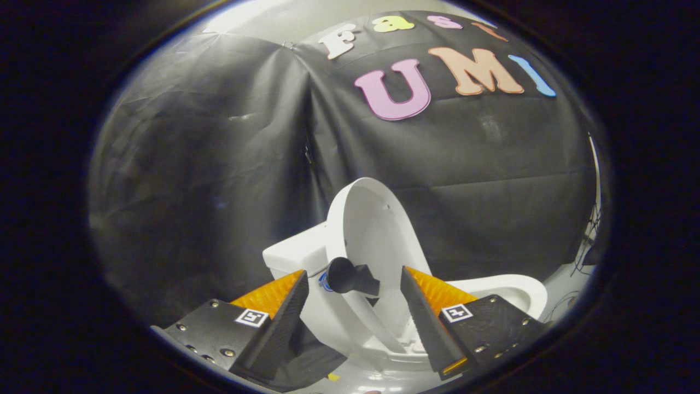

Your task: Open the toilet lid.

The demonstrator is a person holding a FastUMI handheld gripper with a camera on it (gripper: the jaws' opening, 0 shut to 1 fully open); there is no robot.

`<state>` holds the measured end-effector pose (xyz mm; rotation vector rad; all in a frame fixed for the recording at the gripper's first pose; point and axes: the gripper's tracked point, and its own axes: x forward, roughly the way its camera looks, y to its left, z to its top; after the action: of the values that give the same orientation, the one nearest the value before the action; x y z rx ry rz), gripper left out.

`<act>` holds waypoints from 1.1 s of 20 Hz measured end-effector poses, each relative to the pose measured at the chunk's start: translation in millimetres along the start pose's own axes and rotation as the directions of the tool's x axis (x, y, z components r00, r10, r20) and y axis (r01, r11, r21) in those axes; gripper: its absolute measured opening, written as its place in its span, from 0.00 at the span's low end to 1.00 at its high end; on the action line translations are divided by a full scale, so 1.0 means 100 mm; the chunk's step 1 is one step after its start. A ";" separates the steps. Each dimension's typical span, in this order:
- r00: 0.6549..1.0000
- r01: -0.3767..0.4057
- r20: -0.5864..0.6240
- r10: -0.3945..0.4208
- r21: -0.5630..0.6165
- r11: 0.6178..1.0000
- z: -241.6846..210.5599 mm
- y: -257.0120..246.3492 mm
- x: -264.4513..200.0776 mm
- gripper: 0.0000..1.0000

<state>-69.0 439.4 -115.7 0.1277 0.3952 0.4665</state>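
Gripper view. The tool (350, 287) stands released, its two fingers spread wide apart and pressing on nothing. Each finger carries a small square black-and-white marker on its upper face; no readable writing appears on them.

The toilet lid (374, 230) is raised, standing nearly upright with a slight tilt, its inner white face turned toward the fingers. It rises between and just beyond the fingertips. A dark round knob (345, 275) on a short stem projects from the lid's lower edge and sits in the gap between the fingers, nearer the left one, touching neither.

The white tank (292, 254) lies behind the lid, beyond the left finger. The bowl rim (514, 290) curves out beyond the right finger.

The black cloth wall (208, 180) hangs behind the toilet, creased, with open room between it and the lid's top edge. Some cables (585, 249) hang at the far right beside the cloth.
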 end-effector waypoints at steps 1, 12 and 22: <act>1.000 0.013 0.009 -0.013 -0.001 1.000 0.04 -0.06 -0.05 0.99; 0.985 0.122 0.133 -0.109 -0.094 0.988 0.61 -0.56 -0.79 0.99; 0.974 0.195 0.145 -0.172 -0.162 0.967 0.76 -1.11 -1.23 0.99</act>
<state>-93.6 281.8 -27.7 -0.0500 0.2341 0.3056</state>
